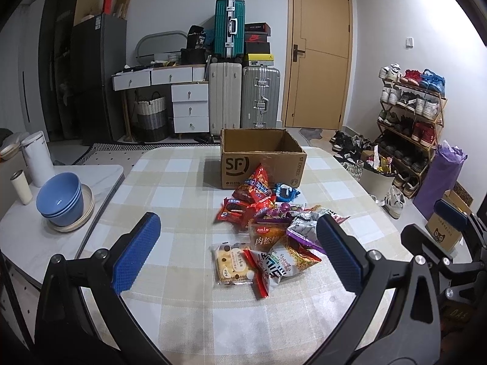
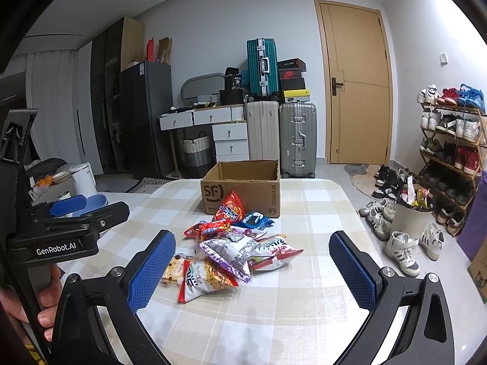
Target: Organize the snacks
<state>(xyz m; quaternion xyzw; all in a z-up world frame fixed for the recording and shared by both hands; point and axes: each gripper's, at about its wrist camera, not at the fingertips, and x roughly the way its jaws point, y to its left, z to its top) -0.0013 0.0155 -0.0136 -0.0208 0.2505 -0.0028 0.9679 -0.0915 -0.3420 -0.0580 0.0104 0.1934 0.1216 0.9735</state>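
Note:
A loose pile of snack packets (image 1: 268, 234) (image 2: 231, 249) lies in the middle of the checked tablecloth (image 1: 182, 188) (image 2: 304, 273). Behind the pile stands an open cardboard box (image 1: 237, 167) (image 2: 213, 194) printed "SF"; what I see of its inside is bare. My left gripper (image 1: 238, 219) hovers open above the near side of the pile, holding nothing. My right gripper (image 2: 252, 234) is also open and holds nothing, just short of the pile. Each gripper shows at the edge of the other's view: the right gripper (image 1: 435, 222) and the left gripper (image 2: 91, 210), held by a hand (image 2: 45, 298).
Stacked blue bowls (image 1: 61, 200), a white kettle (image 1: 36, 158) and a cup (image 1: 21, 188) stand on a side counter to the left. On the floor to the right are a full bin (image 2: 411, 216), loose shoes and a shoe rack (image 2: 450, 140). Suitcases (image 2: 280, 133) stand by the far wall.

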